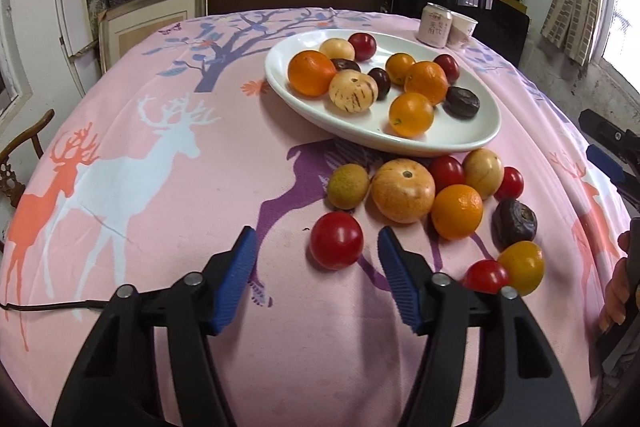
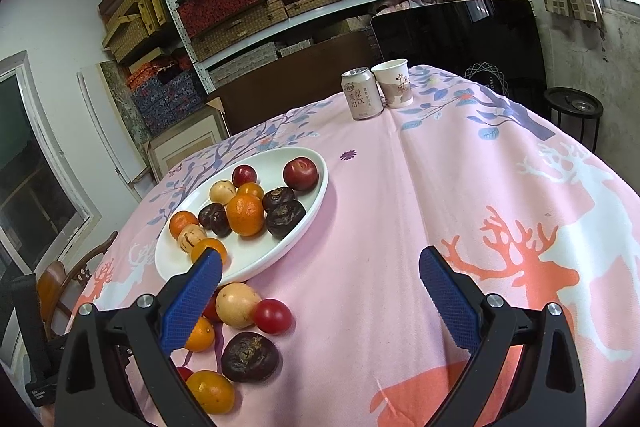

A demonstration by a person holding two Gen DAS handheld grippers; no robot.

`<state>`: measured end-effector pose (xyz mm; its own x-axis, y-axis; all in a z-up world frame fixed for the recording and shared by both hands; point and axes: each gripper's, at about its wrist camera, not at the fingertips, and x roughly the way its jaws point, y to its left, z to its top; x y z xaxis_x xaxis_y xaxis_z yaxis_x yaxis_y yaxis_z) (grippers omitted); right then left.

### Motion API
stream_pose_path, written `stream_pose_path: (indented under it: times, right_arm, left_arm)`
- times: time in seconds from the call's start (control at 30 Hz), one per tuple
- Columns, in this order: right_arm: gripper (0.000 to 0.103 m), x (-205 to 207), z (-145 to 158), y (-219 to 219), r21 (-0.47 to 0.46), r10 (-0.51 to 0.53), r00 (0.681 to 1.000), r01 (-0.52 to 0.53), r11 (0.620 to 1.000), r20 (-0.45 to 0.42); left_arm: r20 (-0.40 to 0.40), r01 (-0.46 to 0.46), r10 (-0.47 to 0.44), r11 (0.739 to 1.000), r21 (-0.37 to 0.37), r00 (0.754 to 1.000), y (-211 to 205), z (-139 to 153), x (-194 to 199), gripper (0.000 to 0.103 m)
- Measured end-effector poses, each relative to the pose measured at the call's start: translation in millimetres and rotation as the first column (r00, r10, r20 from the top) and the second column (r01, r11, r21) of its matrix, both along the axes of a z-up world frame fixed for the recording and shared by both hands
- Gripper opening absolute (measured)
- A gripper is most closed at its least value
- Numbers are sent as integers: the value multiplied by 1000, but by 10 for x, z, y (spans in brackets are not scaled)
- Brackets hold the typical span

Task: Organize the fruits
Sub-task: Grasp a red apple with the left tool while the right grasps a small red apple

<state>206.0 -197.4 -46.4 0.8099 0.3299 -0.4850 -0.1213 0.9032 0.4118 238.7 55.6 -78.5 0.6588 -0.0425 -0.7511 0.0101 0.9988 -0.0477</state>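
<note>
Left wrist view: the left tool (image 1: 316, 251) hangs over the pink deer-print cloth (image 1: 160, 155) on the desk, its blue pads apart and clamped on nothing. A red tomato (image 1: 336, 239) lies just ahead of the gap, nearer the right-hand pad, and touches neither. Beyond it, a loose cluster of fruit rests on the cloth: a greenish-yellow round fruit (image 1: 347, 185), a large striped orange melon (image 1: 403, 190), an orange (image 1: 457, 211), a dark wrinkled fruit (image 1: 514, 224), and a small yellow-orange fruit (image 1: 521, 267) beside another little tomato (image 1: 485, 275). Farther ahead, the white oval plate (image 1: 460, 143) holds oranges, pale striped melons, dark fruits and red ones. Behind the plate stand a drink can (image 1: 435, 25) and a paper cup (image 1: 462, 29), touching. At the right edge, a hand (image 1: 618, 291) shows on the other handle.

Right wrist view: the right tool (image 2: 320, 269) has its pads wide apart with only cloth between them. The plate (image 2: 256, 267) sits ahead and left of it, partly behind the left-hand pad, and the loose fruit lies to the lower left.
</note>
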Motion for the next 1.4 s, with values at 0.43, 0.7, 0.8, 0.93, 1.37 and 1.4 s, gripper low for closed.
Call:
stream_pose_path:
  times: [0.43, 0.7, 0.8, 0.93, 1.37, 1.4]
  right_arm:
    - [100, 38, -40, 42, -4, 12, 999, -12, 1000, -30]
    - [100, 125, -147, 309, -112, 111, 988, -122, 986, -106]
    - [100, 154, -187, 374, -139, 124, 984, -142, 980, -130]
    - [100, 221, -253, 439, -163, 129, 976, -158, 974, -175]
    - [100, 268, -270, 131, -225, -72, 979, 28, 974, -189]
    - [100, 261, -270, 104, -205, -67, 980, 28, 978, -186]
  left_arm:
    - [-41, 37, -40, 996, -78, 998, 4, -71, 100, 28]
    - [-40, -17, 14, 998, -59, 999, 82, -57, 82, 28]
    - [-42, -16, 13, 998, -57, 999, 84, -58, 86, 28]
    - [-45, -16, 13, 998, -57, 999, 87, -61, 88, 28]
    - [-46, -16, 13, 998, -57, 999, 88, -63, 86, 28]
    - [-46, -16, 13, 998, -57, 999, 89, -60, 87, 28]
